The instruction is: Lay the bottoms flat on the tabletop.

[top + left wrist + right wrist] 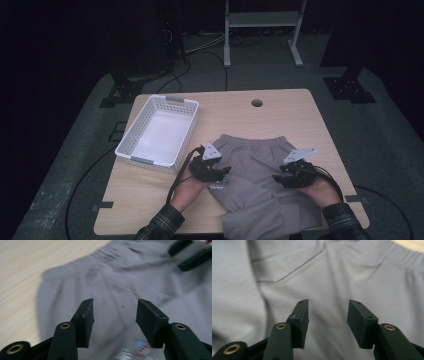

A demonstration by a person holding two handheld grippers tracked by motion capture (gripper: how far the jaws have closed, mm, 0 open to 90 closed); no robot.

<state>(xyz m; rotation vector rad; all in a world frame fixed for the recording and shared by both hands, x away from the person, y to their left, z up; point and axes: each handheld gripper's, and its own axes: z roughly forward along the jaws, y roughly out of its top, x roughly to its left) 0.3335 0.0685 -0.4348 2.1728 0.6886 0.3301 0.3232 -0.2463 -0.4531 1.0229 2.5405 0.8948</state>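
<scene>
On the counter [300, 107], grey shorts [255, 160] lie flat beside a basket [159, 131]. Left gripper [223, 171] and right gripper [276, 178] hover over them, jaws half-open, holding nothing. Soft, light, floppy cloth (likely to sag): pinch the thicker waistband [402, 252].

The small print on the grey shorts [260, 175] is too blurred to read.

Grey shorts [260, 170] with a small white-and-red print lie on the pale wood-grain worktop [300, 115]. The basket [131, 131] is white; both sleeves [160, 225] are dark plaid.
</scene>
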